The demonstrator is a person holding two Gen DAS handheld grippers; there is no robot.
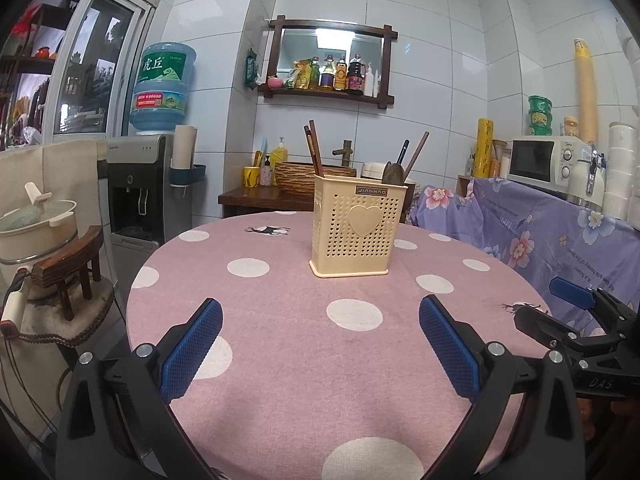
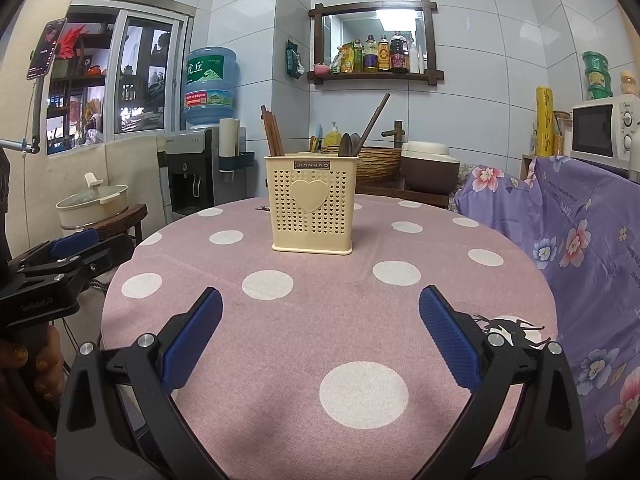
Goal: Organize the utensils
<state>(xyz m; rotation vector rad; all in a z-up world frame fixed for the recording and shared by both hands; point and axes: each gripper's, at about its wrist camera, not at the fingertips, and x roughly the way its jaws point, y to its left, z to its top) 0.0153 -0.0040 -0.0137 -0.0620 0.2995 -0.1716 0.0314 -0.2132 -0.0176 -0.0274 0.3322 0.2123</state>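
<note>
**Toward the far edge of the counter, a filled utensil holder and two idle grippers**

Toward the counter's (image 1: 280, 320) far edge stands the cream perforated utensil holder (image 1: 356, 228), upright, with chopsticks (image 1: 314, 152) leaning in its left compartment and a dark spoon (image 1: 392, 172) with more handles in its right. No loose utensil shows on the cloth, so the sorting looks largely done or not yet supplied.

Both tools hover over the near edge, well apart from the holder. The left gripper (image 1: 320, 344) is spread wide and holds nothing; the right gripper (image 2: 320, 340) likewise.

Any next reach should come from above, pinching a handle near its top and lifting straight, since the light holder could tip or slide on cloth.

A pink polka-dot cloth covers the round counter. Beyond it are white tiled walls, a water dispenser (image 1: 140, 176), a condiment shelf (image 1: 332, 60), and a microwave (image 1: 544, 160).
</note>
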